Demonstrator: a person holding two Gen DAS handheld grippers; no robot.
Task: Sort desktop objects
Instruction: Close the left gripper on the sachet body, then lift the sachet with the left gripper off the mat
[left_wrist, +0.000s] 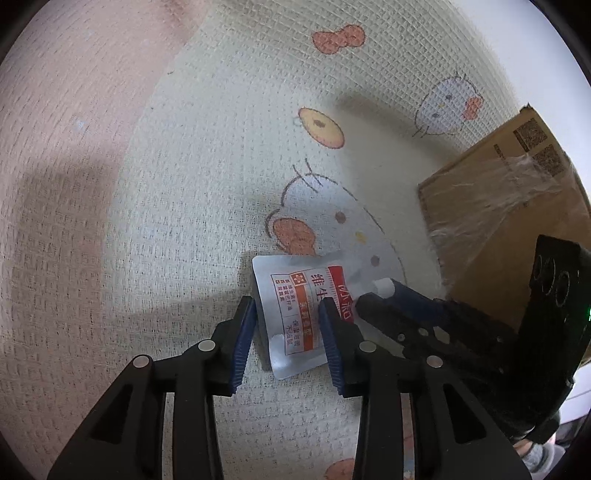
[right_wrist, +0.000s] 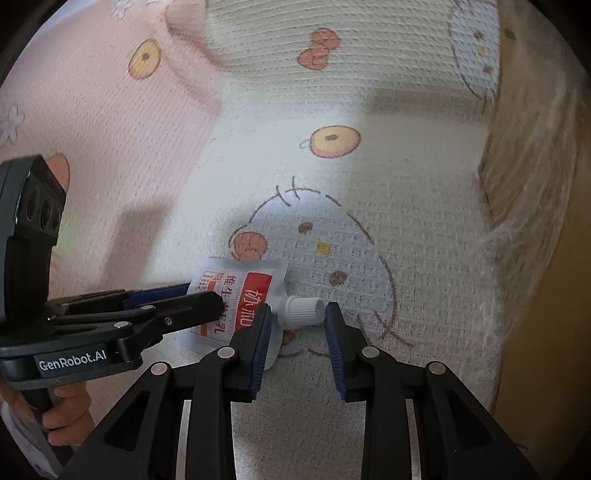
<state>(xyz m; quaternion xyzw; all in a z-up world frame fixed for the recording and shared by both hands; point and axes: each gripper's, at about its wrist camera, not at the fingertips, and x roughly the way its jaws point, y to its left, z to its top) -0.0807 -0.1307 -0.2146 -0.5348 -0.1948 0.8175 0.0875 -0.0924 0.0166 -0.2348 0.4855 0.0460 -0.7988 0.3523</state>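
Both claws, left (left_wrist: 288, 308) and right (right_wrist: 298, 314), stand spread and unclenched, straddling the pouch (left_wrist: 295, 314) and its cap (right_wrist: 302, 311) on the cloth (left_wrist: 184, 221).

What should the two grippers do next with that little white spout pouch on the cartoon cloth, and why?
Probably close the right gripper on the white cap. Its jaws stand open on either side of the cap, not yet touching, while the left gripper straddles the spout pouch body, also open. The pouch lies flat on the cartoon cloth, so the raised cap seems easier to grip.

Both wrist cams close, sharing pouch (left_wrist: 295, 314).
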